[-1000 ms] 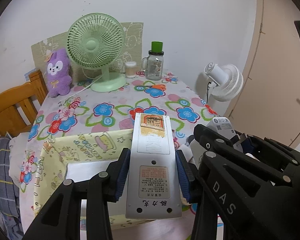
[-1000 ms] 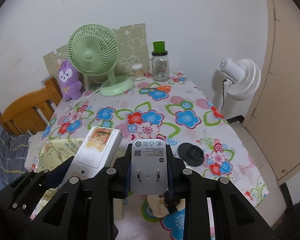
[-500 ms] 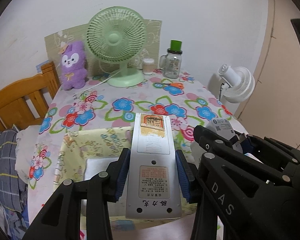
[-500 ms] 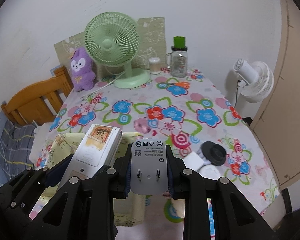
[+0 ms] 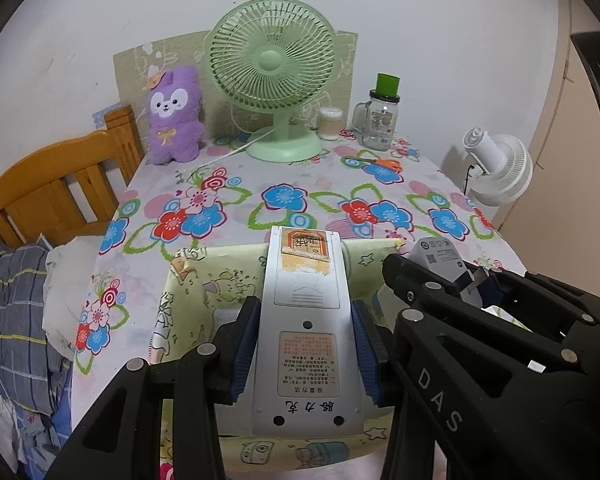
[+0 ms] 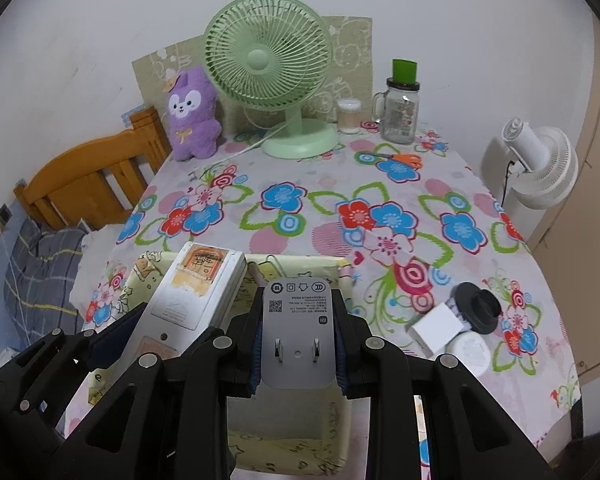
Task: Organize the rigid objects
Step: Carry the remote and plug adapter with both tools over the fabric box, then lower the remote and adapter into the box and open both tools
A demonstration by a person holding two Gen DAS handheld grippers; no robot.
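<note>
Remote control (image 5: 306, 320), white and back-side up with its printed label showing, sits pinched between the blue pads (image 5: 244, 346) of my left gripper (image 5: 305, 344), held over the yellow cartoon-print storage box (image 5: 204, 276) at the near edge of the table. My right gripper (image 6: 298, 344) is clamped on a white plug-in charger (image 6: 298, 328), prongs facing the camera, also above the box and just beside the remote; from the left wrist view the charger's top (image 5: 440, 254) peeks out past the right gripper's black frame. Floral tablecloth (image 6: 320, 184) covers the table. At the far edge stand a green desk fan (image 6: 270, 68), a purple plush toy (image 6: 192, 114), a small jar of cotton swabs (image 6: 349, 115) and a glass mug jar with a green lid (image 6: 401, 106); orange-handled scissors (image 6: 406, 159) lie near the jar. To the right of the box, a black round cap (image 6: 478, 307), a small white box (image 6: 440, 328) and a white round lid (image 6: 470, 350) sit close together, touching or nearly so. Beyond the table stand a white floor fan (image 6: 540, 168) on the right and a wooden bed frame (image 5: 56, 188) on the left.
</note>
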